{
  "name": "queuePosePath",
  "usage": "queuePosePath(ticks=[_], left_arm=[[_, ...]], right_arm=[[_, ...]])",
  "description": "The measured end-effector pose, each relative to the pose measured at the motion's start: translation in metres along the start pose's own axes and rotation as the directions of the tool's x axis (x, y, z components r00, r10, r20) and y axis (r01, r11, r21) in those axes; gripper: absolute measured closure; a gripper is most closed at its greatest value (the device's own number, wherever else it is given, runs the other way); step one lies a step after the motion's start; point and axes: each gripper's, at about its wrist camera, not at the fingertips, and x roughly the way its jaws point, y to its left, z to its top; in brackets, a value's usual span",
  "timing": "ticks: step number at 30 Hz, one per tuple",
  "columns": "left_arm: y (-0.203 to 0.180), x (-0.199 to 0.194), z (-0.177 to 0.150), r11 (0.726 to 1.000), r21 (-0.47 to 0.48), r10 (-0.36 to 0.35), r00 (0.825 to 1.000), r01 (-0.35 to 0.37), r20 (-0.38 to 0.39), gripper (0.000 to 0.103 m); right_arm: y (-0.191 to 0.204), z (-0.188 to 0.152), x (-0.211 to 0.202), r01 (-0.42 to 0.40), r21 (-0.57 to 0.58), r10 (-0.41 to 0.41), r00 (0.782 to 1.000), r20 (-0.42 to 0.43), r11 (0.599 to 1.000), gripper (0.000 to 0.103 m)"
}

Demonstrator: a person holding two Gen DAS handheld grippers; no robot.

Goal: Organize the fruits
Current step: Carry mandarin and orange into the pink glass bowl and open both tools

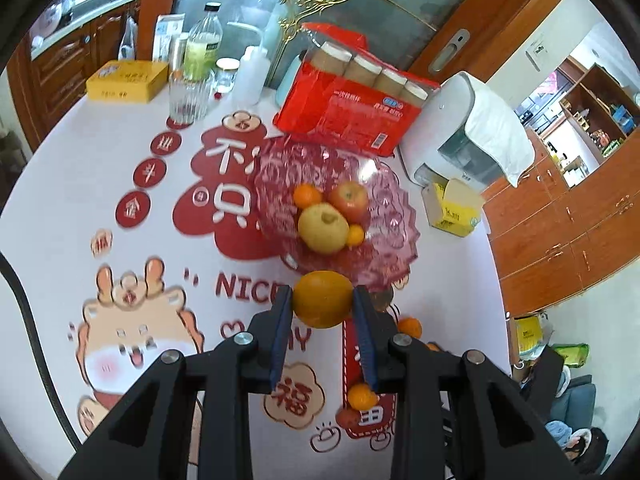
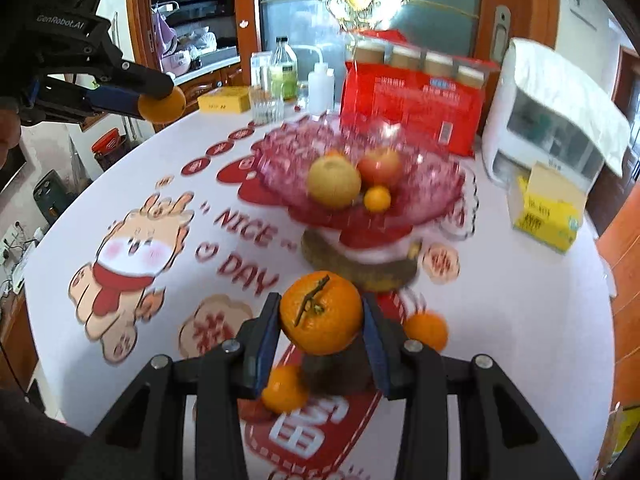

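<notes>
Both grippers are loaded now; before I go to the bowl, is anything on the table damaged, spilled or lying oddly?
Nothing is spilled. One oddity: the banana lies by the foot of the pink bowl, its skin mostly brown, likely overripe. Small oranges lie loose on the tablecloth.

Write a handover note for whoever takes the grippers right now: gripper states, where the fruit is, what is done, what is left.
Left gripper: shut on an orange, held in the air.
Right gripper: shut on a stemmed mandarin, also lifted.
Pink glass bowl: already holds a pear, an apple and small mandarins.
Left: put both held fruits in the bowl, then the two loose mandarins and the banana lying by the bowl's foot.
</notes>
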Motion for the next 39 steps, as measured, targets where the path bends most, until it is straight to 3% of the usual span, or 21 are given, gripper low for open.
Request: queuePosePath(ticks=[7,14,27,32,36,39], left_arm=[[0.0,0.016,0.037,0.999,0.054,-0.002,1.0,0.002,-0.005,0.074],[0.004,0.05,0.068,0.996,0.091,0.011,0.999,-0.007,-0.033,0.074],[0.009,0.138,0.076,0.986,0.164,0.051,0.984,-0.022,-0.174,0.074],[0.005,0.151,0.073,0.98,0.197,0.052,0.98,-0.013,-0.194,0.074],[0.0,0.147,0.072,0.978,0.21,0.039,0.982,0.001,-0.186,0.066],[-0.003,0.137,0.073,0.976,0.219,0.039,0.986,-0.002,-0.164,0.049]], right_arm=[[-0.011,0.047,0.015,0.041,-0.039,-0.039,0.998,0.048,0.998,0.063],[-0.024,0.073,0.038,0.073,0.003,-0.073,0.996,0.045,0.997,0.063],[-0.038,0.071,0.09,0.035,0.185,-0.03,0.999,-0.029,0.982,0.063],[-0.042,0.068,0.098,0.038,0.213,-0.028,0.998,-0.049,0.976,0.063],[-0.046,0.068,0.098,0.048,0.237,-0.036,0.998,-0.055,0.97,0.06],[-0.048,0.07,0.091,0.049,0.255,-0.039,0.998,-0.043,0.966,0.055]])
